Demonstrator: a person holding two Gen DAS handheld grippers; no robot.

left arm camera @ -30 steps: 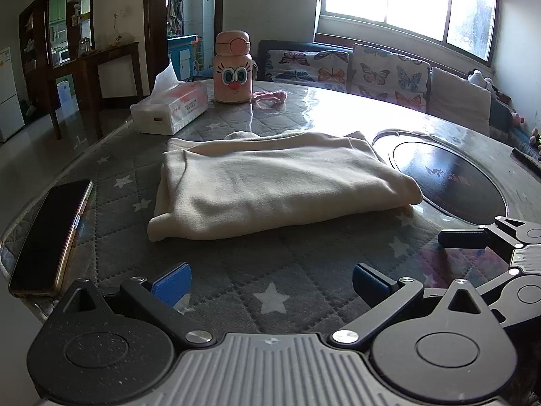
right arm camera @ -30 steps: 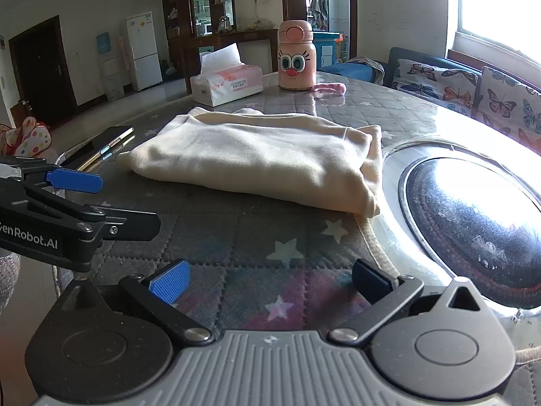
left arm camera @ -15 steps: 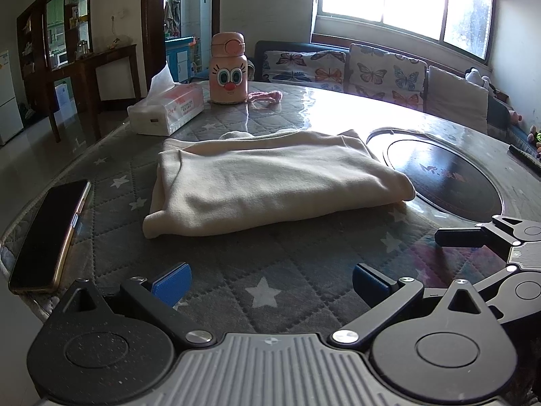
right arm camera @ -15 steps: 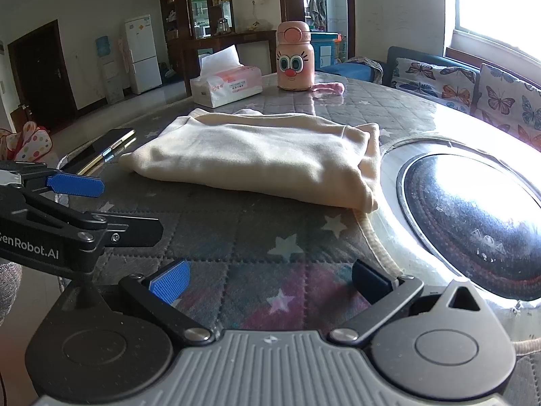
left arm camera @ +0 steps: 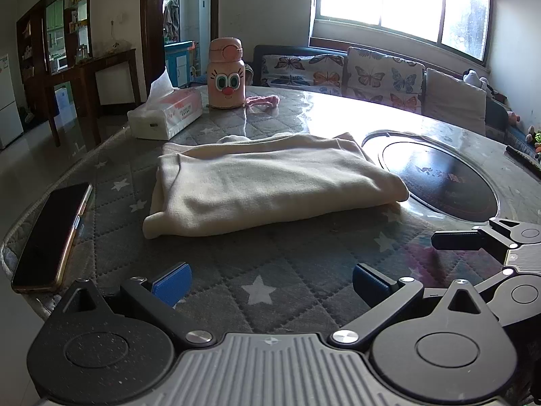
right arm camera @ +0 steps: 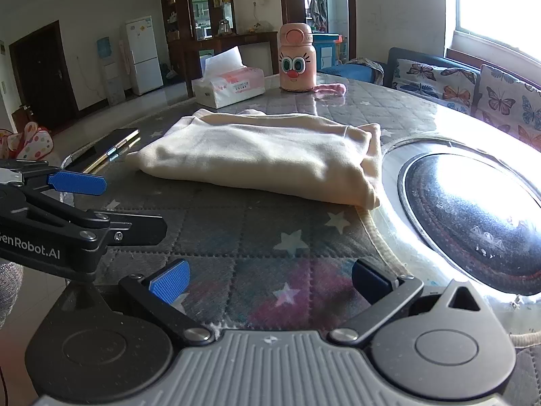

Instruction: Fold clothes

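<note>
A cream garment [left arm camera: 270, 182] lies folded into a flat rectangle on the grey star-patterned table mat [left arm camera: 257, 270]; the right wrist view shows the same garment [right arm camera: 263, 152]. My left gripper [left arm camera: 270, 282] hovers open over the mat, a short way in front of the garment, with nothing between its blue pads. My right gripper [right arm camera: 270, 280] is open too and holds nothing, near the table's front edge. Each gripper shows in the other's view: the right gripper [left arm camera: 487, 240] at the right, the left gripper [right arm camera: 91, 203] at the left.
A phone [left arm camera: 50, 233] lies at the mat's left edge. A tissue box [left arm camera: 165, 115], a pink bottle with a cartoon face [left arm camera: 226, 74] and a pink strap [left arm camera: 263, 100] stand at the far side. A dark round inset [left arm camera: 439, 179] is to the right of the garment.
Both grippers have drawn back a little from the garment and stay open. The folded garment has not moved.
</note>
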